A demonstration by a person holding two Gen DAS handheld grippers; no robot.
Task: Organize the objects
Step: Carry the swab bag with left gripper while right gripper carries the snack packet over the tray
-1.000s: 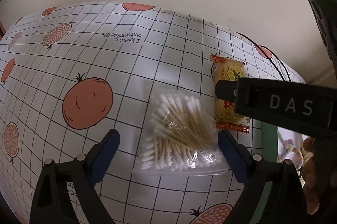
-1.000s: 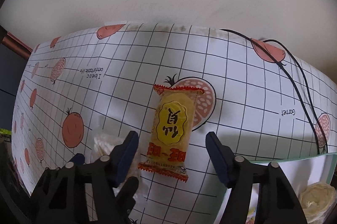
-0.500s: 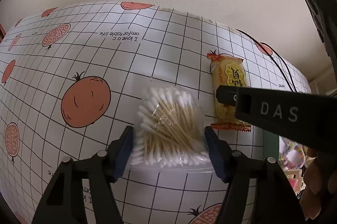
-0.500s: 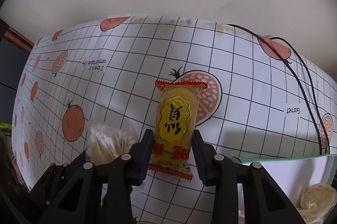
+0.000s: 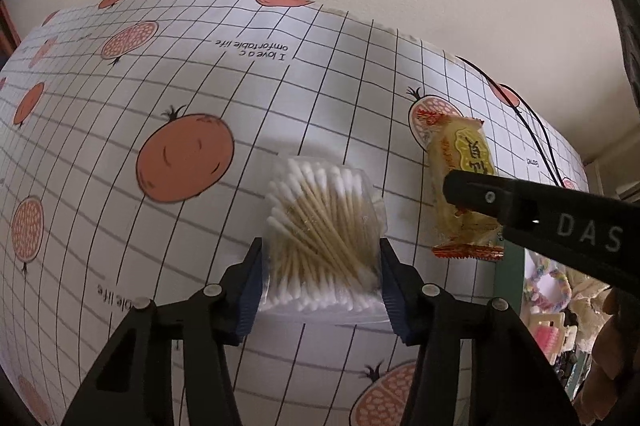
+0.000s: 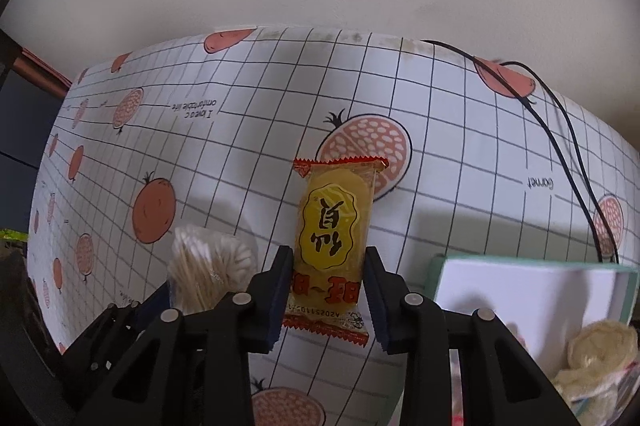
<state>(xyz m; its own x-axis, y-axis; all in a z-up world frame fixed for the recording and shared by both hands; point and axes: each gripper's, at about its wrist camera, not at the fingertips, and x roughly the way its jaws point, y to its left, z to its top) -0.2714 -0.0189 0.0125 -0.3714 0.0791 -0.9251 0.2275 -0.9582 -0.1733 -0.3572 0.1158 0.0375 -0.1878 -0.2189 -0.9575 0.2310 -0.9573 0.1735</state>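
A: What does the left gripper have?

B: Its fingers are pressed against both sides of the clear bag of cotton swabs, held over the grid-patterned worktop.

A: And the right gripper?

B: Narrowed onto the yellow snack packet, gripping its near end; the packet's far end points toward the wall. It sits just right of the swabs.

A: Anything further right?

B: A green-edged box at the near right, with pale wrapped items inside. A black cable runs along the far right.
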